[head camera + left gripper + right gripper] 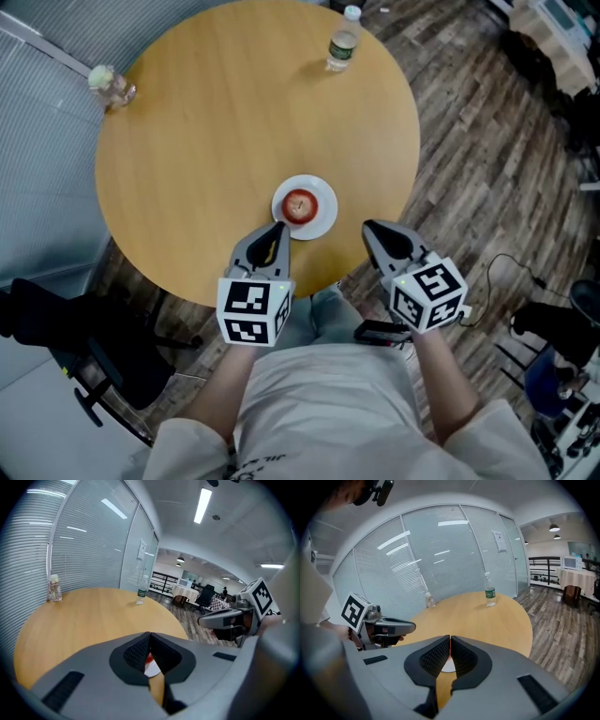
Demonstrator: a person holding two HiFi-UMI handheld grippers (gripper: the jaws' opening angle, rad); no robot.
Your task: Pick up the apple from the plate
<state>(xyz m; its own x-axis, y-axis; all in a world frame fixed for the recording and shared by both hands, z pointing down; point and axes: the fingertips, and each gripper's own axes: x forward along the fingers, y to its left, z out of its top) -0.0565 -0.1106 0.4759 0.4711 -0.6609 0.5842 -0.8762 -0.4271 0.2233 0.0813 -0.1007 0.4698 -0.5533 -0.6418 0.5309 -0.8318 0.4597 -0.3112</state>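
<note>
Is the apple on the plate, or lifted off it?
On the plate. In the head view the apple rests in the middle of the white plate.

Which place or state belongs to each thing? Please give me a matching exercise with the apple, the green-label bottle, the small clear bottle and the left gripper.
1. apple
2. green-label bottle
3. small clear bottle
4. left gripper

a. at the left rim of the table
b. on the white plate
c. jaws shut, nothing held
d. at the table's far rim

Pairs: 1-b, 2-d, 3-a, 4-c.
</note>
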